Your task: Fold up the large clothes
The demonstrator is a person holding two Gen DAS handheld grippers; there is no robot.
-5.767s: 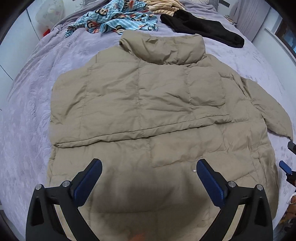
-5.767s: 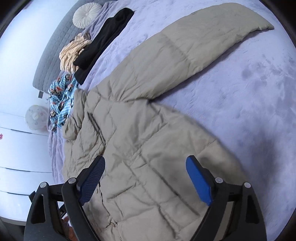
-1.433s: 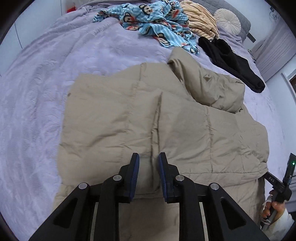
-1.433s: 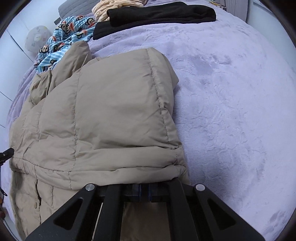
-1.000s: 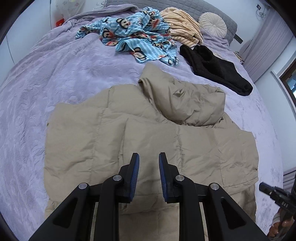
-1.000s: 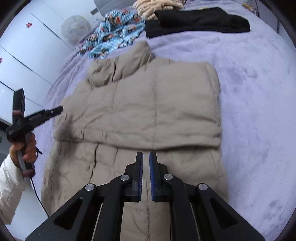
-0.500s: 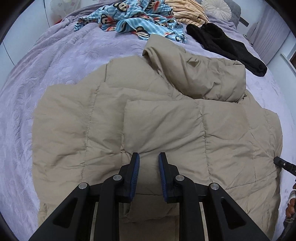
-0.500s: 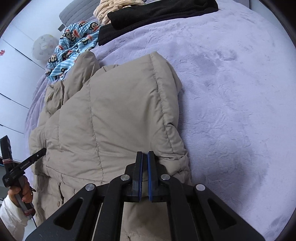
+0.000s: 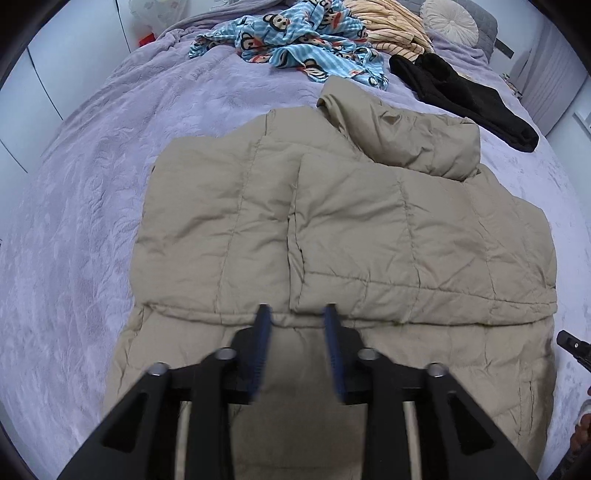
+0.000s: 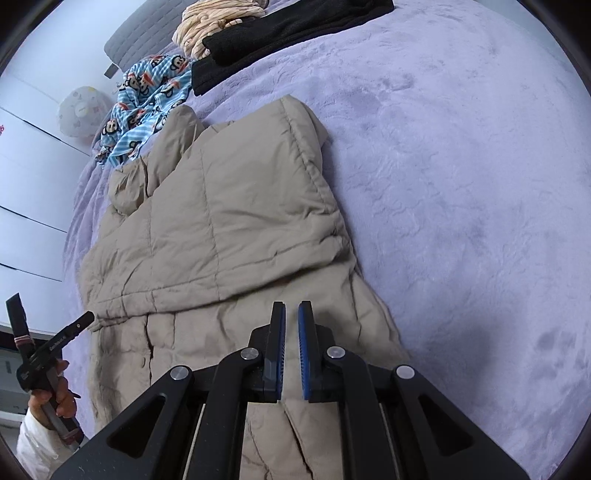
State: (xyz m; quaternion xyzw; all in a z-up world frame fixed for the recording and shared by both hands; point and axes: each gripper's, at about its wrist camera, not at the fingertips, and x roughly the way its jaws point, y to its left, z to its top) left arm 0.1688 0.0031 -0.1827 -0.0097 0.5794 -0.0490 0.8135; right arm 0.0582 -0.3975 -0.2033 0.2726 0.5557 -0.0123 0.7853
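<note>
A large tan puffer jacket [image 9: 332, 236] lies flat on the purple bed, both sleeves folded in across its body, collar at the far end. It also shows in the right wrist view [image 10: 221, 229]. My left gripper [image 9: 296, 314] hovers over the sleeve cuffs near the jacket's middle, its jaws a small way apart and empty. My right gripper [image 10: 291, 310] sits over the jacket's right side just below the folded sleeve, its jaws nearly closed with a thin gap and nothing between them.
A blue monkey-print garment [image 9: 295, 40], a striped beige garment [image 9: 391, 26] and a black garment [image 9: 465, 96] lie at the bed's far end. A round cushion [image 9: 448, 20] rests by the headboard. White cupboards [image 10: 26, 192] stand beside the bed.
My left gripper's jaws have spread a little. My right gripper has parted slightly and pulled back from the sleeve edge it was closed against.
</note>
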